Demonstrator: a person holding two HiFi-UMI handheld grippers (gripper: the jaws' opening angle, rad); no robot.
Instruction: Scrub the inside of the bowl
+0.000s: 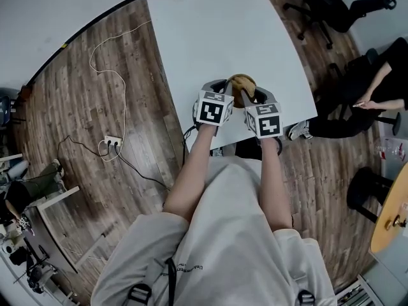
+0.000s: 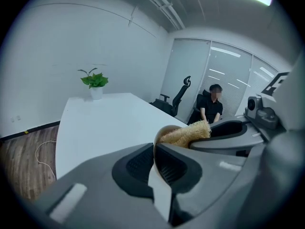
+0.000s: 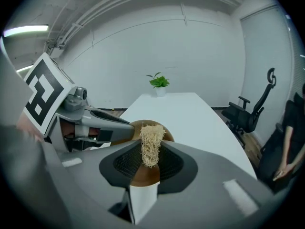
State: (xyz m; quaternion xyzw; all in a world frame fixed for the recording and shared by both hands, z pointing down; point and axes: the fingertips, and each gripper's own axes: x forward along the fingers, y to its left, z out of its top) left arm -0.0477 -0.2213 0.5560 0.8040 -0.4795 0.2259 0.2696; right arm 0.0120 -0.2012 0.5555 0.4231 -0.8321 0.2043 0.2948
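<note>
A brown bowl point(image 1: 243, 81) is held over the near edge of the white table point(image 1: 210, 30), between my two grippers. My left gripper point(image 1: 220, 88) is shut on the bowl's rim point(image 2: 158, 133), which shows as a thin edge between its jaws. My right gripper point(image 1: 252, 95) is shut on a tan fibrous scrubber point(image 3: 151, 143). The scrubber reaches down into the bowl point(image 3: 143, 176), against its inner face. In the left gripper view the scrubber point(image 2: 187, 134) pokes out past the rim, with the right gripper point(image 2: 228, 130) behind it. The bowl's bottom is hidden.
A small potted plant point(image 3: 159, 84) stands at the table's far end. Black office chairs point(image 1: 331, 5) and a seated person point(image 1: 370, 104) are to the right of the table. A cable and power strip point(image 1: 112, 142) lie on the wood floor at the left.
</note>
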